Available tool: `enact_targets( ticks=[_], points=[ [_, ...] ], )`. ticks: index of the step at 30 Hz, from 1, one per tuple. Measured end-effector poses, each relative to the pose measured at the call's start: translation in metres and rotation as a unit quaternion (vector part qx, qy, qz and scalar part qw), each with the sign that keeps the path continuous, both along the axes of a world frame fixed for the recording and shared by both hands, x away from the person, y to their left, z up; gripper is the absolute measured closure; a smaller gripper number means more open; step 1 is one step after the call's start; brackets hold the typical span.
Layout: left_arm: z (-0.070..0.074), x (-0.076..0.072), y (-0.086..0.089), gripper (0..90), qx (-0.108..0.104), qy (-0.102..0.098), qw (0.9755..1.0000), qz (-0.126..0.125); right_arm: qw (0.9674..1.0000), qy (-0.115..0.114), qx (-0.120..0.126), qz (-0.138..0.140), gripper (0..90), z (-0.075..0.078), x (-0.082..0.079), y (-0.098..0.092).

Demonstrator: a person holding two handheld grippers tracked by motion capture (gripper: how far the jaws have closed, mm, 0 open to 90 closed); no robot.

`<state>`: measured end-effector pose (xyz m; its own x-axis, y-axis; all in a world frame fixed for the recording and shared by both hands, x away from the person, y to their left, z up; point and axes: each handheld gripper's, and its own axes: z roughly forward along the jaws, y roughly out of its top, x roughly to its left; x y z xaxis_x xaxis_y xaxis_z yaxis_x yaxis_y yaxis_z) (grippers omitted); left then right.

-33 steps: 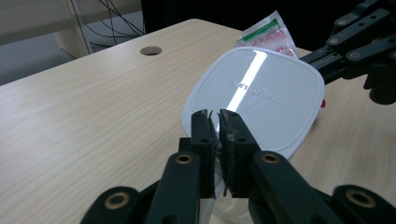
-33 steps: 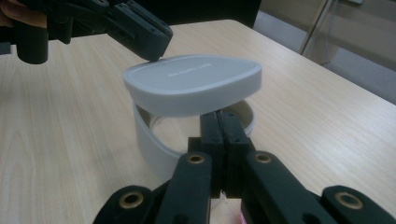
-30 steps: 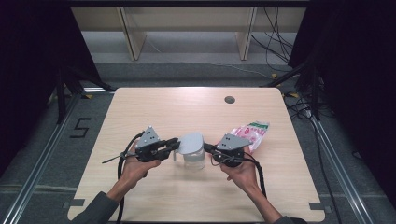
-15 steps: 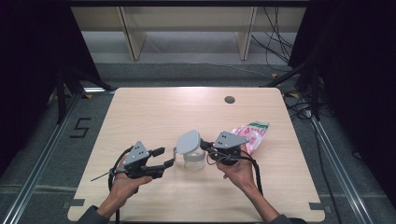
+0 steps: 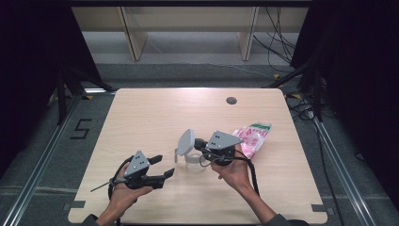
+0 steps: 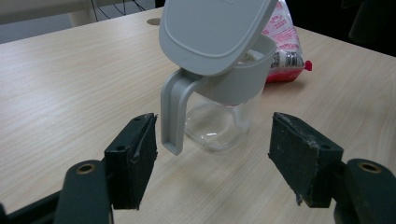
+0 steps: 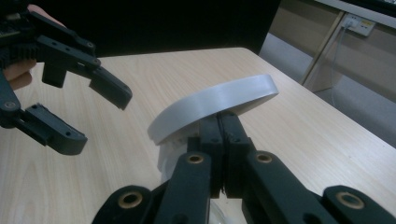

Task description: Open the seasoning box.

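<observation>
Jar (image 6: 219,119): clear glass body with a grey collar and handle, standing on the table (image 5: 155,117) ahead of the left gripper's fingertips and between them in that gripper's view, touching neither pad. It appears empty; its inside is partly hidden.
Lid (image 7: 215,105): grey, hinged up and tilted, its rear edge right at the right gripper's tips.
Right gripper (image 5: 200,145): jaws fully closed, pinched at the lid's rear edge or hinge; the exact hold is hidden.
Left gripper (image 5: 162,165): a second ago it sat against the jar; it now lies nearer the person, and its jaws have just been opening, with nothing held.
Meaning: the left has let go, the lid stands raised, the jar looks ready for filling.
Packet (image 5: 252,137): pink and white, beyond the right gripper's body, sealed contents unreadable.
</observation>
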<state>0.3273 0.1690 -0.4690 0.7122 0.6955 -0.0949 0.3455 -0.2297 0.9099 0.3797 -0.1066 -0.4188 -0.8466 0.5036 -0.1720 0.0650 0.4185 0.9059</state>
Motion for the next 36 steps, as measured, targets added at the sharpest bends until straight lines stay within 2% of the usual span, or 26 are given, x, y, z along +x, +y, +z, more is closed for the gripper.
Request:
enact_targets(
  ticks=[3,4,7,8,11,12,13,15,16,17,21,22,24,26,29,30,36],
  points=[
    [0.0,0.002,0.003,31.4,-0.007,0.002,1.0,0.002,1.0,-0.002,-0.004,0.006,90.0,0.001,-0.001,0.005],
    [0.0,0.002,0.005,31.4,-0.005,0.003,1.0,0.005,1.0,0.004,-0.001,0.005,90.0,0.001,-0.002,0.008],
    [-0.001,0.002,0.007,31.4,-0.011,0.003,0.9999,0.01,0.9999,-0.003,-0.006,0.015,90.0,0.002,-0.002,0.013],
    [-0.001,0.002,0.007,31.4,-0.012,0.002,0.9999,0.009,0.9999,0.004,-0.003,0.014,90.0,0.002,-0.003,0.015],
    [-0.002,0.002,0.009,31.4,-0.006,-0.002,0.9999,0.011,0.9998,-0.001,-0.003,0.019,90.0,0.003,-0.003,0.019],
    [-0.002,0.002,0.01,31.3,-0.003,0.0,0.9999,0.015,0.9998,0.004,-0.003,0.02,90.0,0.003,-0.004,0.021],
    [-0.003,0.002,0.01,31.3,-0.007,-0.001,0.9999,0.014,0.9997,-0.004,-0.006,0.025,90.0,0.003,-0.003,0.022],
    [-0.003,0.002,0.01,31.1,-0.008,-0.002,0.9999,0.014,0.9996,0.003,-0.003,0.027,90.0,0.003,-0.004,0.024],
    [-0.003,0.002,0.011,31.0,-0.008,-0.003,0.9999,0.014,0.9996,-0.002,-0.004,0.028,90.0,0.003,-0.003,0.025],
    [-0.003,0.002,0.011,30.9,-0.007,-0.002,0.9999,0.015,0.9996,0.007,-0.003,0.028,90.0,0.003,-0.004,0.025],
    [-0.004,0.001,0.011,30.4,-0.003,0.0,0.9998,0.018,0.9996,-0.001,0.001,0.028,88.4,0.004,-0.004,0.025],
    [-0.005,0.001,0.011,30.3,-0.004,-0.001,0.9998,0.018,0.9995,-0.006,-0.002,0.032,87.9,0.005,-0.003,0.024],
    [-0.006,0.001,0.011,30.1,-0.006,0.0,0.9998,0.019,0.9998,0.002,0.005,0.018,86.9,0.005,-0.004,0.019],
    [-0.006,0.001,0.011,29.8,-0.006,-0.001,0.9998,0.019,0.9999,-0.002,0.004,0.016,85.4,0.005,-0.003,0.014],
    [-0.007,0.003,0.014,29.7,0.003,-0.01,0.9998,0.014,1.0,-0.004,0.004,0.006,83.0,0.001,-0.002,0.004],
    [-0.007,0.002,0.013,29.6,-0.005,-0.001,0.9997,0.024,1.0,-0.001,0.002,0.003,81.7,-0.001,-0.002,0.0],
    [-0.008,0.001,0.014,28.8,-0.001,-0.002,0.9997,0.026,0.9995,0.006,0.011,-0.029,73.9,-0.004,-0.001,-0.025]
  ],
)
